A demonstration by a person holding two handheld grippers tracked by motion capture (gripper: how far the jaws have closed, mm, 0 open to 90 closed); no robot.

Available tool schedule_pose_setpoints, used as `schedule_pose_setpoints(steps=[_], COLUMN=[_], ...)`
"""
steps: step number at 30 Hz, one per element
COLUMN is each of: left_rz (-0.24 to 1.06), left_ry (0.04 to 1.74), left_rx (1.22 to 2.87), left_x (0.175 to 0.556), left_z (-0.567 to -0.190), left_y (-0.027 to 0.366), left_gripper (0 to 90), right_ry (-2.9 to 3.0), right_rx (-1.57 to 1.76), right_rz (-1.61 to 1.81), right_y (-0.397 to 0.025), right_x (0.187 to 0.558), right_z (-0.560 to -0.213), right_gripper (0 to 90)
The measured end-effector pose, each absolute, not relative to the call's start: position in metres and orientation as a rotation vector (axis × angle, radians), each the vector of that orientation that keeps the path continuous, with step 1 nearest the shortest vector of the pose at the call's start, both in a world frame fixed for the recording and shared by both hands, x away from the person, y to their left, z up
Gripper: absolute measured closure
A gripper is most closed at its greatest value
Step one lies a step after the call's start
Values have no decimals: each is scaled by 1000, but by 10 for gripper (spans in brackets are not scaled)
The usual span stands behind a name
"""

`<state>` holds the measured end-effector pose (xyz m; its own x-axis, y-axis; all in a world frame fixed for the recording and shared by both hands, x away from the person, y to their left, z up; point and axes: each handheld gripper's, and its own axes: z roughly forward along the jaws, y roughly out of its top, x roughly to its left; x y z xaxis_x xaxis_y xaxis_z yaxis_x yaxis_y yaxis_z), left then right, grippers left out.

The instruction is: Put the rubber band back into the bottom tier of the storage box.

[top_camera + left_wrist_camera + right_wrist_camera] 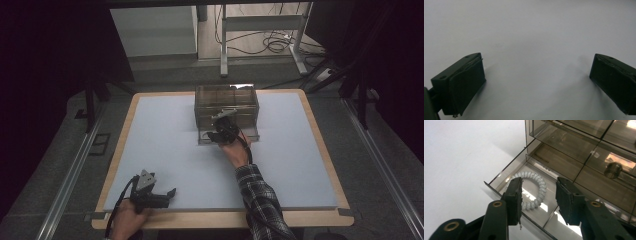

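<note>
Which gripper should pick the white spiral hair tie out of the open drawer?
Right gripper: its open jaws hover over the hair tie in the drawer. Left gripper sits at the table's near edge.

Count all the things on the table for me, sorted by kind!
Smoky clear plastic drawer box: 1
White coiled spiral ring, lying in the pulled-out bottom drawer: 1
Black hand-held gripper: 2, left and right
Total: 4
</note>
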<state>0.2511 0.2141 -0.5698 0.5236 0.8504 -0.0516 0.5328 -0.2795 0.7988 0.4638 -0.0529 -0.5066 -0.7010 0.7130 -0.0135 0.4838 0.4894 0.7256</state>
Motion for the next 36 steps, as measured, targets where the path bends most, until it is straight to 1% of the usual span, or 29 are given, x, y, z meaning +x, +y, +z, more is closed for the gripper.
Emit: schedule_pose_setpoints(steps=[2,11,12,15,36], left_rz=[501,501,501,501,501], left_ry=[1128,1128,1128,1128,1128], left_rx=[1961,1961,1961,1962,1962], left_x=[251,251,251,251,251], left_z=[-570,-570,-570,-570,-570], left_y=[214,214,214,214,214], left_gripper=[0,0,0,0,0], right_ry=[2427,2431,2435,2447,2467], right_rx=[1005,982,977,972,952], right_rz=[1030,1035,1034,1030,1024], right_y=[-55,-58,-59,-60,-73], right_x=[462,456,454,453,437], right_z=[-504,-503,-502,-502,-497], right_gripper=[523,460,437,413,337])
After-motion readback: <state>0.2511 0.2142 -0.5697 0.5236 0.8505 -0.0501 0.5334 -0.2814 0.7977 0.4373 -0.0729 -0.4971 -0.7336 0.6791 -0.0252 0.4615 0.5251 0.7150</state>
